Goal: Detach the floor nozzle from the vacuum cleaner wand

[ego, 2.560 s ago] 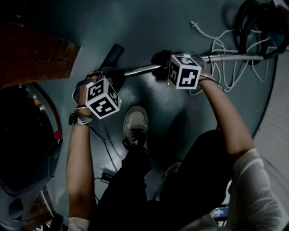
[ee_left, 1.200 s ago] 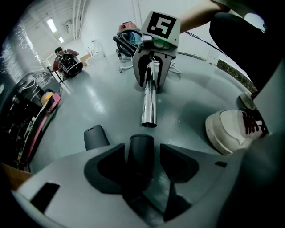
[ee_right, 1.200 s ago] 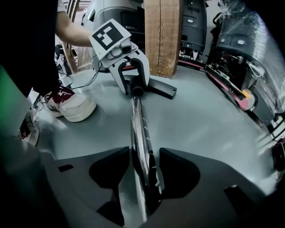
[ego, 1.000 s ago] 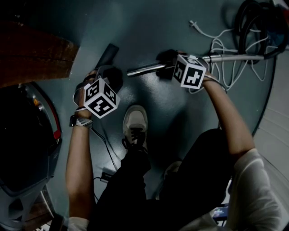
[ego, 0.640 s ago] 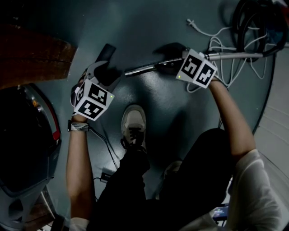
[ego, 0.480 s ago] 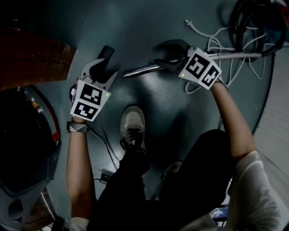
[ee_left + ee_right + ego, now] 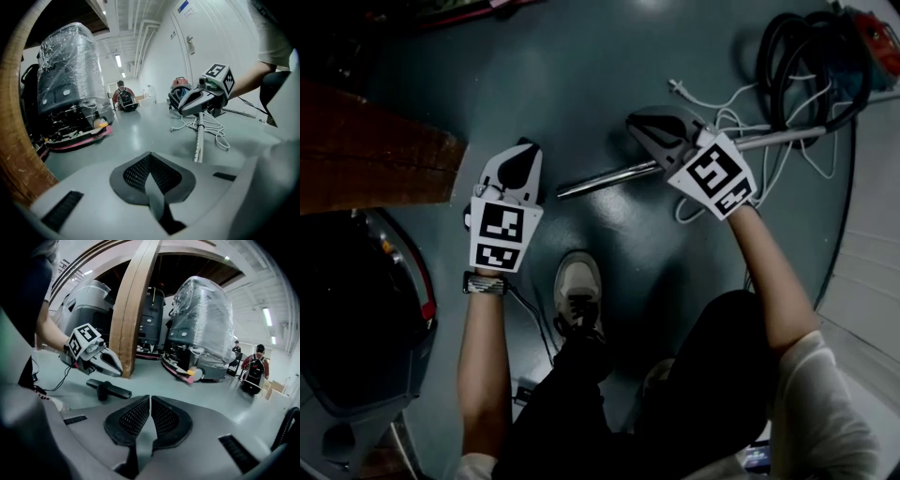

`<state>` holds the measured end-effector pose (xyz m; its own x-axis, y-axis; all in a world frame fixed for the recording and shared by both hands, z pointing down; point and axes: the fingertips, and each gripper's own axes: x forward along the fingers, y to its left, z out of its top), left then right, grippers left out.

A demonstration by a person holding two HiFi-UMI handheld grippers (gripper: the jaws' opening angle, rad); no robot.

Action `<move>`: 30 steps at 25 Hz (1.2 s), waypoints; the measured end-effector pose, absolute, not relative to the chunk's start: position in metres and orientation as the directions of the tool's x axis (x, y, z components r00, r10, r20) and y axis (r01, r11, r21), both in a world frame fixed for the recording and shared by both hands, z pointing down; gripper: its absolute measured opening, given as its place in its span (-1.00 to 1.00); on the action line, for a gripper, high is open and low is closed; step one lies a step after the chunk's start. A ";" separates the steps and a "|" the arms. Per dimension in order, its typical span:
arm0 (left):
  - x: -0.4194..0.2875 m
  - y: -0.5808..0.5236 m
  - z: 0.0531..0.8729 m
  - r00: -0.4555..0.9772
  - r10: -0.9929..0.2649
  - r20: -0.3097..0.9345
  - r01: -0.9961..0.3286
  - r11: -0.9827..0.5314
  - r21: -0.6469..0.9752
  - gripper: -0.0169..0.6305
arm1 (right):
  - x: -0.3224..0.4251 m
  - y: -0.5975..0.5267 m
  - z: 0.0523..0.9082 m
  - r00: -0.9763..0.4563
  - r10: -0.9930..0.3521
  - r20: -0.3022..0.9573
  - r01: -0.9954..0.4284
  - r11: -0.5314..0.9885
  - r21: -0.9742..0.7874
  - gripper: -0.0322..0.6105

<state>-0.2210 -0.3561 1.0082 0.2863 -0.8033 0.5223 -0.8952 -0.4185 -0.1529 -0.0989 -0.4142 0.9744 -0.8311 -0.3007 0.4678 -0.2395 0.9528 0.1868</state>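
Note:
The metal wand (image 7: 609, 176) lies on the grey floor, its near end bare. In the right gripper view the black floor nozzle (image 7: 108, 389) lies on the floor by itself, apart from the wand. In the head view my left gripper (image 7: 525, 152) covers most of it. That gripper hangs above the floor, shut with nothing between its pads (image 7: 140, 176). My right gripper (image 7: 634, 120) is lifted above the wand and also shut on nothing, its pads (image 7: 161, 418) nearly touching. Each gripper shows in the other's view: the right gripper (image 7: 185, 107) and the left gripper (image 7: 112, 367).
A white cord (image 7: 712, 117) loops beside the wand, with a coiled black hose (image 7: 811, 56) and a red vacuum body (image 7: 874, 28) behind. A wooden beam (image 7: 366, 155) and a large floor machine (image 7: 356, 319) stand at left. The person's shoe (image 7: 578, 295) is below the wand.
Both grippers let go, the left of the nozzle and the right of the wand, and rose off the floor. Their jaws stood open, then shut empty. The wand's end lies apart from the nozzle.

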 end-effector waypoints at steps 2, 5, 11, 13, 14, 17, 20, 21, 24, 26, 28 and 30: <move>-0.219 -0.359 0.993 0.288 -0.825 0.487 -0.901 -0.406 -0.155 -0.94 | -0.097 -0.421 0.955 -0.837 -0.338 0.431 -0.280 0.940 0.193 -0.79; -0.221 -0.365 0.968 0.273 -0.858 0.435 -0.914 -0.372 -0.160 -0.94 | -0.096 -0.424 0.926 -0.846 -0.374 0.379 -0.309 0.925 0.221 -0.79; -0.226 -0.377 0.929 0.254 -0.893 0.371 -0.911 -0.349 -0.218 -0.94 | -0.097 -0.423 0.886 -0.858 -0.413 0.307 -0.335 0.901 0.276 -0.80; -0.225 -0.379 0.917 0.251 -0.901 0.355 -0.906 -0.347 -0.242 -0.94 | -0.097 -0.424 0.878 -0.856 -0.426 0.294 -0.345 0.893 0.290 -0.80; -0.224 -0.380 0.911 0.250 -0.904 0.345 -0.904 -0.346 -0.251 -0.94 | -0.096 -0.425 0.874 -0.856 -0.431 0.285 -0.351 0.890 0.290 -0.80; -0.222 -0.382 0.895 0.245 -0.915 0.321 -0.900 -0.338 -0.275 -0.94 | -0.096 -0.426 0.861 -0.861 -0.440 0.255 -0.368 0.885 0.286 -0.81; -0.221 -0.382 0.882 0.243 -0.922 0.301 -0.901 -0.330 -0.282 -0.94 | -0.097 -0.425 0.851 -0.866 -0.442 0.235 -0.373 0.882 0.286 -0.81; -0.221 -0.382 0.879 0.243 -0.924 0.294 -0.902 -0.327 -0.281 -0.94 | -0.098 -0.424 0.849 -0.866 -0.442 0.232 -0.373 0.882 0.288 -0.81; -0.220 -0.382 0.874 0.240 -0.928 0.285 -0.906 -0.319 -0.277 -0.94 | -0.097 -0.423 0.848 -0.867 -0.442 0.231 -0.374 0.883 0.285 -0.81; -0.220 -0.383 0.872 0.238 -0.930 0.281 -0.908 -0.315 -0.276 -0.94 | -0.097 -0.424 0.848 -0.867 -0.442 0.229 -0.376 0.883 0.280 -0.81; -0.220 -0.384 0.871 0.232 -0.932 0.279 -0.908 -0.311 -0.281 -0.94 | -0.097 -0.426 0.847 -0.867 -0.444 0.226 -0.380 0.882 0.278 -0.81; -0.220 -0.386 0.871 0.230 -0.932 0.280 -0.908 -0.309 -0.284 -0.94 | -0.095 -0.428 0.846 -0.867 -0.445 0.224 -0.380 0.882 0.280 -0.81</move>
